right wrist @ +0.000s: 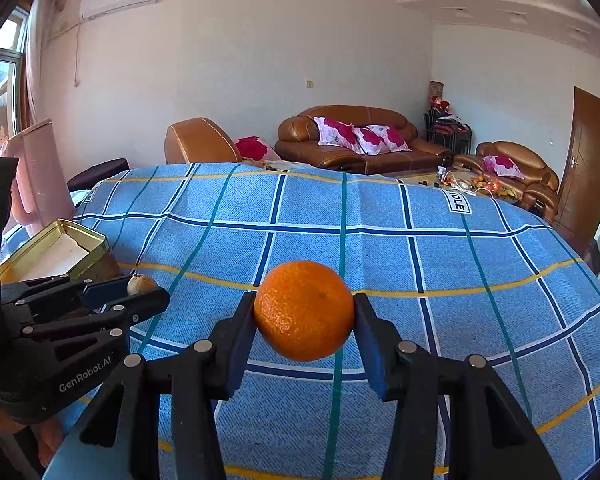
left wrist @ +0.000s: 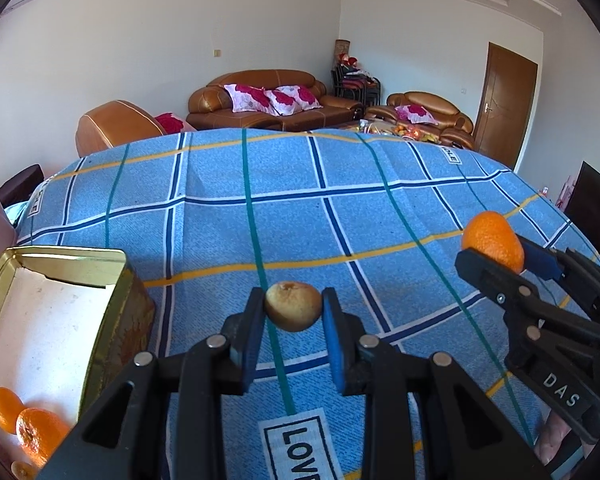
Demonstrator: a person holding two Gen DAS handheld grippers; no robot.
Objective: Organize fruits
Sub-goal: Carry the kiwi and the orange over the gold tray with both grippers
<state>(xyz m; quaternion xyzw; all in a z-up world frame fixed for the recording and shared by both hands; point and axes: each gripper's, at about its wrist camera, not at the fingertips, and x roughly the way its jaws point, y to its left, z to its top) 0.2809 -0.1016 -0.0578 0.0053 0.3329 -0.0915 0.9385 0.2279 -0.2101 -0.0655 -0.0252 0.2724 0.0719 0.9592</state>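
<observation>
Looking along the left claw (left wrist: 293, 312), its blue pads pinch one small, dull brown, wrinkled fruit (left wrist: 293, 306) above the checked blue cloth (left wrist: 228, 232). Only this view shows inside the gold metal tin (left wrist: 112, 312) at the cloth's left edge: three oranges (left wrist: 40, 434) lie there. Over the cloth's middle, the right claw (right wrist: 304, 312) grips one round, pebbly orange (right wrist: 304, 310).
</observation>
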